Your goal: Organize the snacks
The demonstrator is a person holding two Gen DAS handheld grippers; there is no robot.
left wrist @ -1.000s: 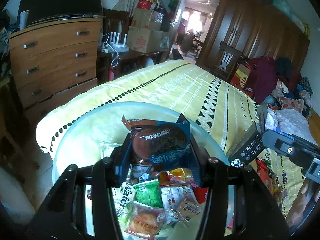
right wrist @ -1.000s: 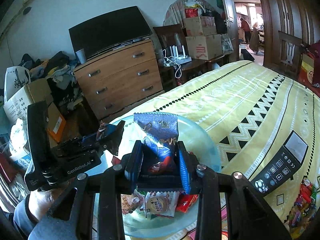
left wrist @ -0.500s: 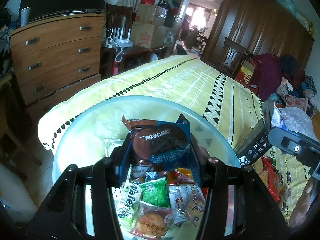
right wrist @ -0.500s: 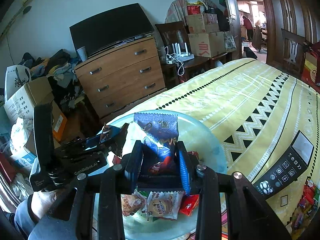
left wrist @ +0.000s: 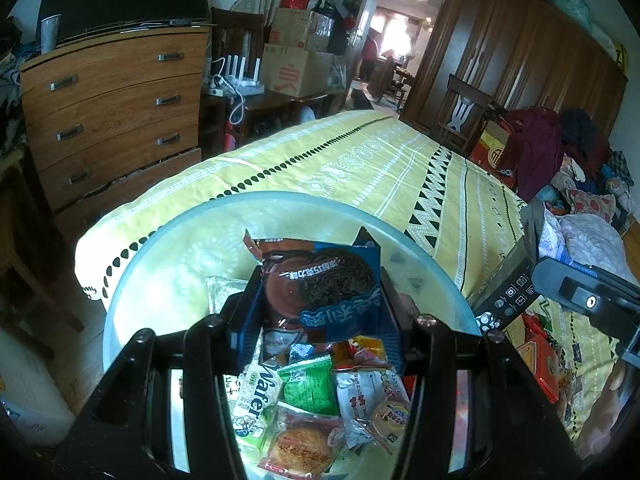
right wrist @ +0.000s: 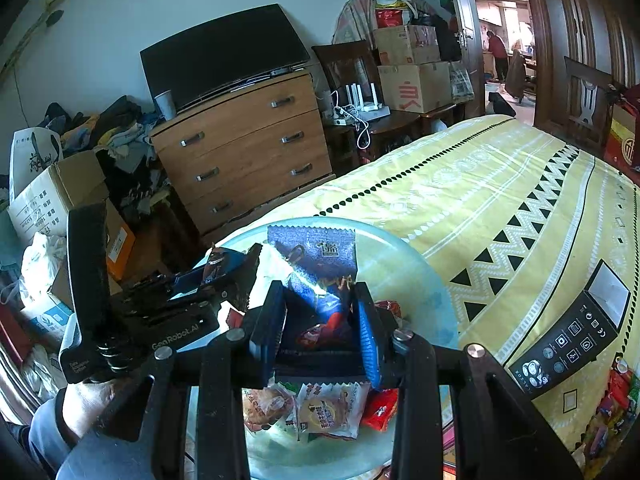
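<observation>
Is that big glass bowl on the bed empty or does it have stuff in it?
Partly filled. The glass bowl holds a heap of wrapped snacks on its near side, while its far side shows bare glass.

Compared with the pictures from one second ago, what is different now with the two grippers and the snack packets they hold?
Almost nothing has changed. The left gripper still clamps the chocolate biscuit packet and the right gripper still clamps the blue snack packet, both above the glass bowl. Nothing was taken or let go. Only the views shifted slightly: the bowl's far rim sits a little lower in both. The snacks inside lie as before.
</observation>
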